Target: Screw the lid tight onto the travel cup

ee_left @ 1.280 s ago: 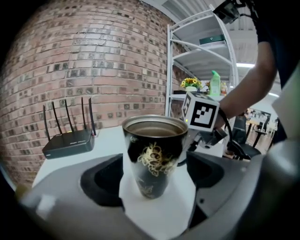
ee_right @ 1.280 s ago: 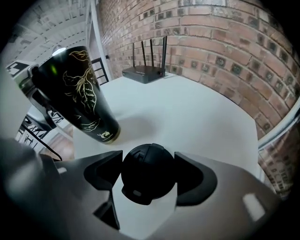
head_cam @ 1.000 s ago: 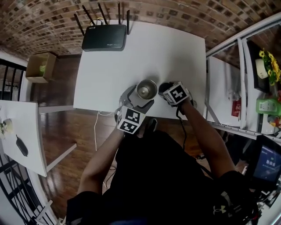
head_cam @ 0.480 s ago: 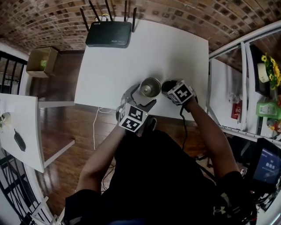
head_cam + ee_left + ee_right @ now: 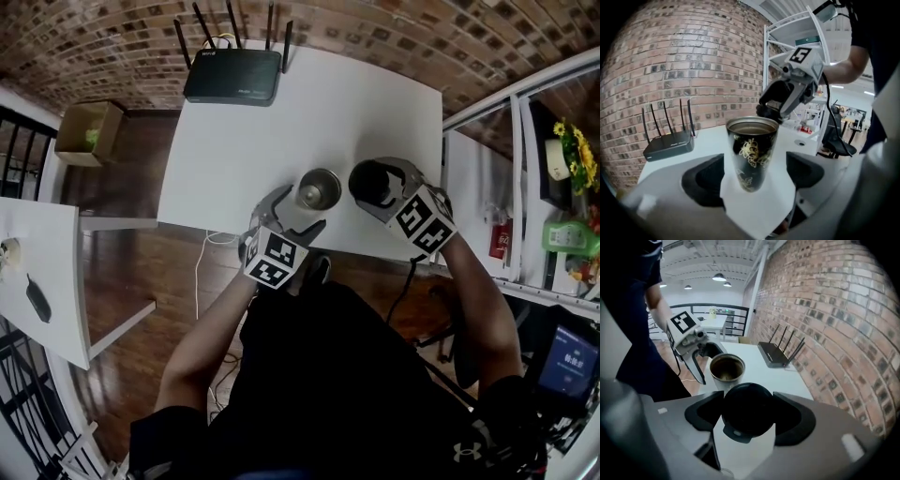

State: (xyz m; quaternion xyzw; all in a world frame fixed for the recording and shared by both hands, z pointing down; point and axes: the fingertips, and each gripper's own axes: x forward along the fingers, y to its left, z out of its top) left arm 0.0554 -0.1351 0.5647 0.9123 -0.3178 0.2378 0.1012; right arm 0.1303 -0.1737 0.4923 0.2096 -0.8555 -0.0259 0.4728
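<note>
The left gripper [image 5: 754,177] has its jaws apart, with the travel cup [image 5: 752,147] standing free between them near the table [image 5: 281,112] edge; beyond is bare tabletop. The right gripper [image 5: 749,417] is closing its jaws on the lid [image 5: 746,405]. This gripper has swung rightward.

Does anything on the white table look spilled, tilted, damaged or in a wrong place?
Nothing stands out. The travel cup stands upright and open on the white table, with no spill visible. Its lid is off, in the right gripper, whose jaws are closing on it beside the cup. The router lies flat at the far edge.
</note>
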